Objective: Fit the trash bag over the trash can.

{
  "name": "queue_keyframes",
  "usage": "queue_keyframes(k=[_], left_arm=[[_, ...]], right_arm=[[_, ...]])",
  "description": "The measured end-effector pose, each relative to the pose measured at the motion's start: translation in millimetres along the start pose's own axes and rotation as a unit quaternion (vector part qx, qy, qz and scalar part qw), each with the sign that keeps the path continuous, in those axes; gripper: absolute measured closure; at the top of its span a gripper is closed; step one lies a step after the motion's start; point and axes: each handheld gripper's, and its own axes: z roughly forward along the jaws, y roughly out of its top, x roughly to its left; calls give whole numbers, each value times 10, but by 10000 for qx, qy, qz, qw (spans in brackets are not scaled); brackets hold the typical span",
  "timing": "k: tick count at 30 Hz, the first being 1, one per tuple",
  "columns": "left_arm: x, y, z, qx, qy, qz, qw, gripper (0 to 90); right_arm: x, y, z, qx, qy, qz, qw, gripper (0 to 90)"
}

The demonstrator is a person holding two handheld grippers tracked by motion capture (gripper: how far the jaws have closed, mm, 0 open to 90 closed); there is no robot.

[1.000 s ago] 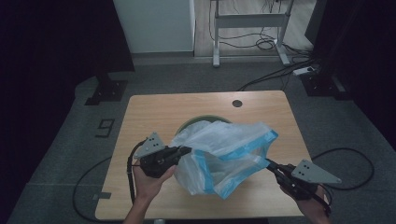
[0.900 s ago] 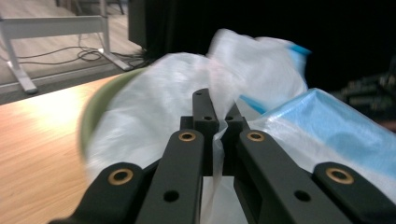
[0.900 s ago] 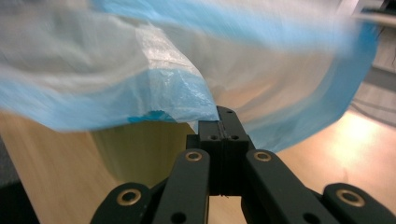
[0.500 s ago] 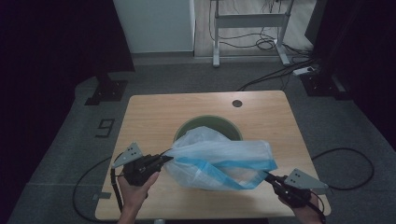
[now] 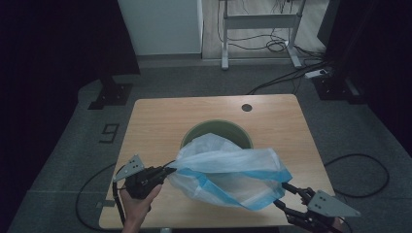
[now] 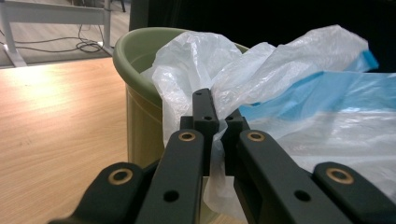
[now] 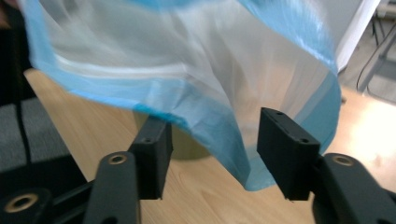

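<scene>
Over the near half of the table [image 5: 160, 121], the plastic bag [image 5: 233, 172] hangs stretched between the grippers, its long axis running left to right, its far part draped over the green bin [image 5: 194, 133]. Left gripper [image 6: 215, 109] is clamped on one corner; right gripper [image 7: 212, 140] has just been opening, its jaws apart around the blue hem without pinching it. That side could drop and the bag sag

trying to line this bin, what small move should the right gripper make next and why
Probably close the right gripper back on the bag's blue hem. Its jaws have just been opening and the hem hangs loose between them, while the left gripper alone pinches the plastic bag beside the green bin.
</scene>
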Motion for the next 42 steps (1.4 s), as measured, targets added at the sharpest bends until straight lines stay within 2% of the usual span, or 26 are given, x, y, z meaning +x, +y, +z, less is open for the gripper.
queue_keyframes(k=[3, 7, 12, 16, 18, 21, 23, 26, 27, 29, 31, 35, 38, 42], left_arm=[[0, 0, -3, -9, 16, -13, 10000, 897], [2, -11, -6, -30, 29, -45, 10000, 897], [-7, -1, 3, -28, 17, -25, 10000, 897], [-16, 9, 6, -28, 26, -7, 10000, 897], [-13, 15, 8, -33, 26, -13, 10000, 897], [-5, 25, 21, -13, 25, -4, 10000, 897], [5, 33, 30, 5, 24, -1, 10000, 897], [38, 50, 41, 31, 46, 7, 10000, 897], [57, 56, 44, 26, 54, -15, 10000, 897], [107, 73, 53, 27, 68, -71, 9999, 896], [156, 105, 73, 36, 82, -112, 9999, 895], [264, 199, 133, 73, 156, -149, 9997, 896], [355, 269, 158, 47, 189, -188, 9996, 896], [474, 337, 178, 28, 198, -264, 9995, 896]], right_arm=[[-18, 149, -148, -254, 8, 65, 9997, 387], [-76, 269, -238, -500, 181, 244, 9983, 337], [-73, 219, -230, -209, 327, 212, 9990, 299], [-84, 206, -182, -186, 56, 181, 9996, 284], [-110, 229, -92, -172, -51, 175, 9997, 262], [-173, 301, 66, -221, -60, 253, 9994, 256], [-196, 362, 162, -233, -2, 219, 9995, 320], [-258, 452, 271, -440, 43, 231, 9988, 586], [-294, 486, 298, -552, 11, 318, 9980, 674], [-382, 566, 363, -687, -40, 515, 9963, 773], [-469, 655, 457, -676, -127, 622, 9957, 815], [-603, 831, 711, -512, -268, 628, 9964, 865], [-679, 935, 897, -410, -423, 603, 9964, 874], [-754, 988, 1101, -302, -570, 598, 9961, 876]])
